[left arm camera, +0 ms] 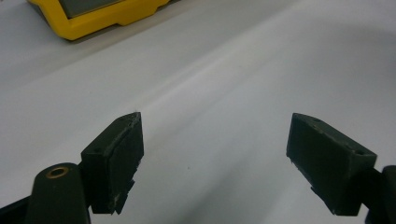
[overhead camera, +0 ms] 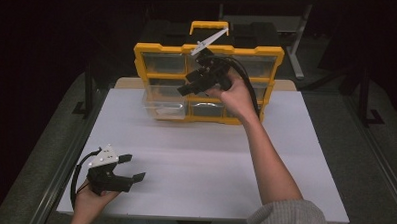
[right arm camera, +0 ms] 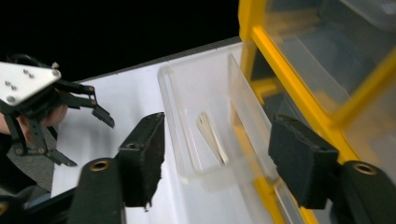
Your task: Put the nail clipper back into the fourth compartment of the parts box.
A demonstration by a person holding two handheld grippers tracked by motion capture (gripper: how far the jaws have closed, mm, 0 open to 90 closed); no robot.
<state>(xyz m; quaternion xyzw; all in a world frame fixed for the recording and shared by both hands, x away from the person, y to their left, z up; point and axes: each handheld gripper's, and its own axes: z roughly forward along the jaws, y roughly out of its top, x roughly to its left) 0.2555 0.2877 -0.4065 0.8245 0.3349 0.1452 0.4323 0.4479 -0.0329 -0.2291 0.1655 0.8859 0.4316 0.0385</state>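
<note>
Dark room all round; my smooth white worktop lies bare across its middle and near edge, with plenty of room to move. At the far edge stands the yellow plastic organiser case with clear drawers, one clear drawer pulled out, pale thin strips lying inside. My right tool hovers at the case front, jaws spread. My left tool sits near the front left corner, jaws spread, pinching nothing.

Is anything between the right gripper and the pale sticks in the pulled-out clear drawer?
Nothing visible. The right gripper is open above the clear drawer, whose top is uncovered, and the sticks lie exposed on its bottom.
</note>
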